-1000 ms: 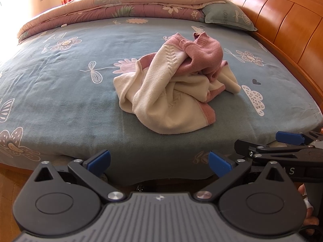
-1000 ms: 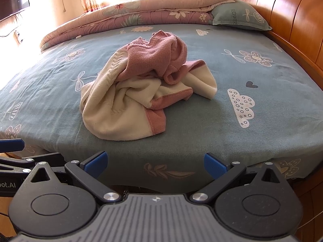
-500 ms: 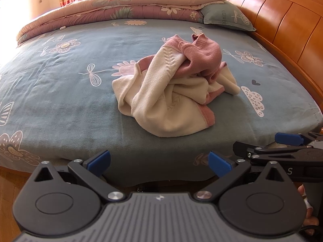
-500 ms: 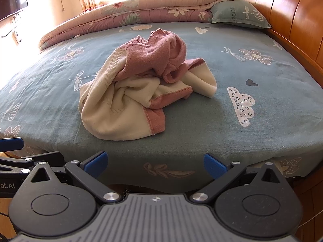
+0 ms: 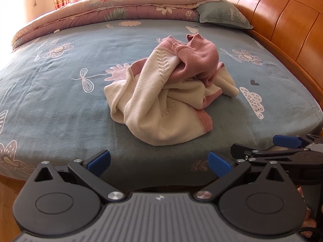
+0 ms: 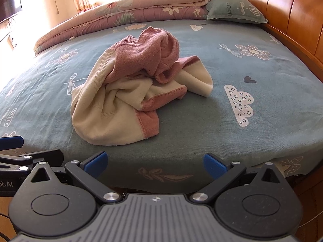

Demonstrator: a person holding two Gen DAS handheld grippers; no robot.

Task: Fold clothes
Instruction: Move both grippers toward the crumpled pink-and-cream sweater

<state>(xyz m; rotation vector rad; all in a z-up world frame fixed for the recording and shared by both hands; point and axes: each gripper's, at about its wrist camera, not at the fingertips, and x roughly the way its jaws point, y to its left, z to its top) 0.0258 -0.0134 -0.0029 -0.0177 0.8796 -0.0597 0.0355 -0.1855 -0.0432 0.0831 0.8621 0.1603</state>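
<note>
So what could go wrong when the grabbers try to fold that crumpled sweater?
The sweater lies bunched up, pink parts twisted over cream ones, so an open gripper might pinch several layers at once and lift a lump instead of one edge. It also sits near the front edge of the bed, so a pull toward the left gripper or right gripper could drag it off.

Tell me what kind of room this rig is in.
A home bedroom, almost certainly. A bed with a blue floral sheet fills both views, with a wooden headboard, a pillow and a folded quilt. A crumpled pink-and-cream garment lies on the sheet.
</note>
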